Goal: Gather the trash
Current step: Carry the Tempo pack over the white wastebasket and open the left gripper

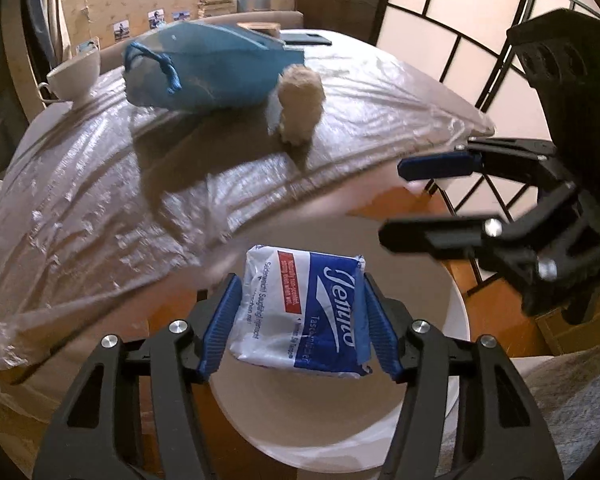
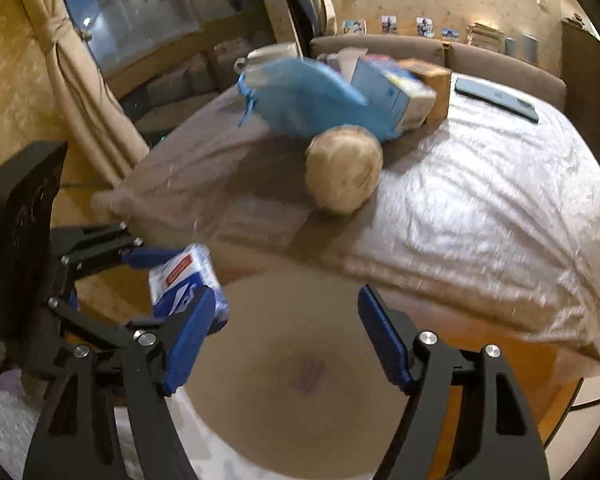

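Left tongs [image 1: 302, 320] gripped a tissue packet [image 1: 300, 312], blue pads pressed on its two long sides, packet hanging over the open mouth of a white bin [image 1: 456, 312] that stood on the floor just beside the bench [image 1: 100, 208]. From the right wrist view the same packet [image 2: 188, 284] showed at lower left, pinched in the left tool.

Right tongs [image 2: 288, 336] stood open and empty, jaws well apart, also above the bin's pale interior [image 2: 300, 360]. No earlier picture, so nothing noted on motion.

Bench wore a crinkled clear plastic cover. On it, well apart from the bin: a crumpled paper ball [image 1: 300, 104], a blue drawstring bag [image 1: 196, 72], a white cup [image 1: 76, 74]. The right view added a small carton [image 2: 396, 92] behind the bag and a dark phone [image 2: 496, 98] near the far edge.

Judgement on the step in hand: the drop.
- Packet looked to be over the opening, though fisheye bends the rim; centre it before letting go.
- Lower it a little; a soft light packet may catch a pad and flick sideways.
- Open both pads evenly.
- Keep the right tool off the left one; they sat close over the same bin.

Paper ball likely the next piece of trash.
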### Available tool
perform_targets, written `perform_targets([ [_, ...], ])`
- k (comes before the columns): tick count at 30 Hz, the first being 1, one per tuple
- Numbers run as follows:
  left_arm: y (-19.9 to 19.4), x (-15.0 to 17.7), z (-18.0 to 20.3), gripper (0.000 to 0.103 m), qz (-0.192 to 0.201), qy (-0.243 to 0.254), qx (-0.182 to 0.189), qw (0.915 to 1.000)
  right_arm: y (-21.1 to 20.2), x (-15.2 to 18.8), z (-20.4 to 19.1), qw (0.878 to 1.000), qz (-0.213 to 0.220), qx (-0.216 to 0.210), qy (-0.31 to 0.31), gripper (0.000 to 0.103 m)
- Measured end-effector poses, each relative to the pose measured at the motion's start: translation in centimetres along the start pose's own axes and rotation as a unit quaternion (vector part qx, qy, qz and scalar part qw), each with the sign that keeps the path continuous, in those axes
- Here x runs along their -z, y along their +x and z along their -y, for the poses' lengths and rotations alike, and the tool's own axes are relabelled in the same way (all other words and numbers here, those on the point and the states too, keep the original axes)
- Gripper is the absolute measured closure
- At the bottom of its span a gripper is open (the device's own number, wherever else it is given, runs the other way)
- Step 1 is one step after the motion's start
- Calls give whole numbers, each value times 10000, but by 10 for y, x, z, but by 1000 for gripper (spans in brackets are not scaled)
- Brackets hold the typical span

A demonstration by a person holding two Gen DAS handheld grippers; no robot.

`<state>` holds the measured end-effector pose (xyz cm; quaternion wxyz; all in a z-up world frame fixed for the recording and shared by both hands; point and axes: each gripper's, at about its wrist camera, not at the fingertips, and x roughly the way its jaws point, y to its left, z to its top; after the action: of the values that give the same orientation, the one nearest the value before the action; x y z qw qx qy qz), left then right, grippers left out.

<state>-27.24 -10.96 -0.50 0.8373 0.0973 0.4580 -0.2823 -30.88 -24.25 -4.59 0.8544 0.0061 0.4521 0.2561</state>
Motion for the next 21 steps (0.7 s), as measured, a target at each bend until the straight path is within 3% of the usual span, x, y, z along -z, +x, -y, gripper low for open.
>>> perform_targets([
  [8, 34, 16, 10, 45, -356, 315, -183, 9987, 40, 25, 8, 9971, -717, 120, 213, 34],
  [21, 84, 31, 14, 45, -942, 564, -277, 9936, 71, 37, 30, 9913, -975, 240, 847, 34],
])
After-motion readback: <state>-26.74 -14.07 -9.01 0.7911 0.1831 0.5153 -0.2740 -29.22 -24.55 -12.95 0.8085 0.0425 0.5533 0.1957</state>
